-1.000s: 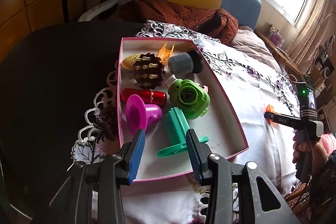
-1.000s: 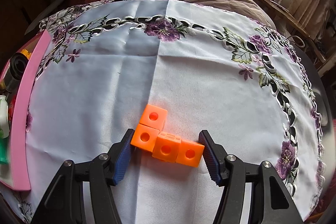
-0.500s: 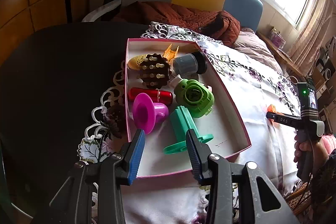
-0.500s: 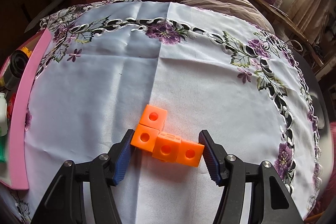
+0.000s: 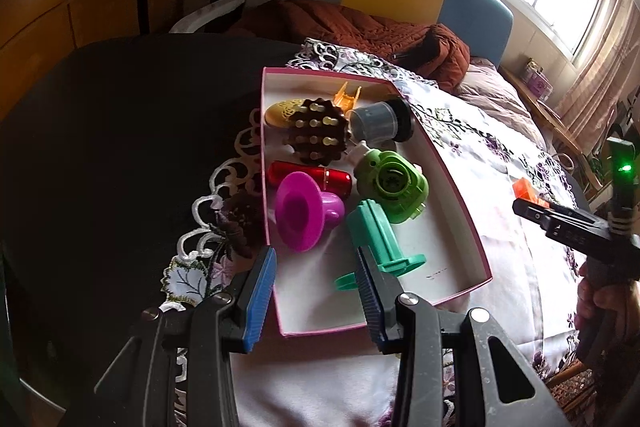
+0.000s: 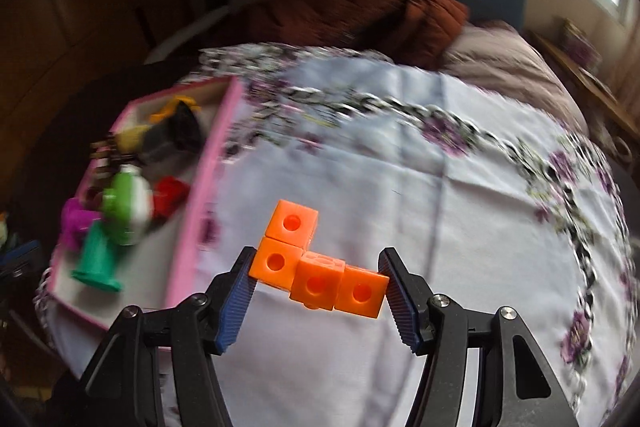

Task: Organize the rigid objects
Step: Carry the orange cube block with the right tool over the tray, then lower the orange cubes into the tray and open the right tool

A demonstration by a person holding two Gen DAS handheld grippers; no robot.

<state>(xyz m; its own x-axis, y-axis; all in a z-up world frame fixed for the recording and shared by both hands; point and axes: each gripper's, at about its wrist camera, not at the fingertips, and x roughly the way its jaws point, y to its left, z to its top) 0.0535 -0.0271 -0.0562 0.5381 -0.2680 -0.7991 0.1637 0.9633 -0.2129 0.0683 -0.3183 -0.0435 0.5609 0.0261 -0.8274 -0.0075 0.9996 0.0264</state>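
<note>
No writing can be read. The right gripper point(image 6: 318, 291) tilts downward, its jaws clamped on an orange L-shaped block piece point(image 6: 316, 259) above the white floral cloth point(image 6: 440, 219), right of the pink box point(image 5: 456, 195). The left gripper point(image 5: 316, 287) tilts over the box's near edge, jaws apart and empty.

Toys point(image 5: 390, 183) in box point(image 5: 460, 187) on tablecloth point(image 6: 400, 167), left of block piece point(image 6: 320, 263)
</note>
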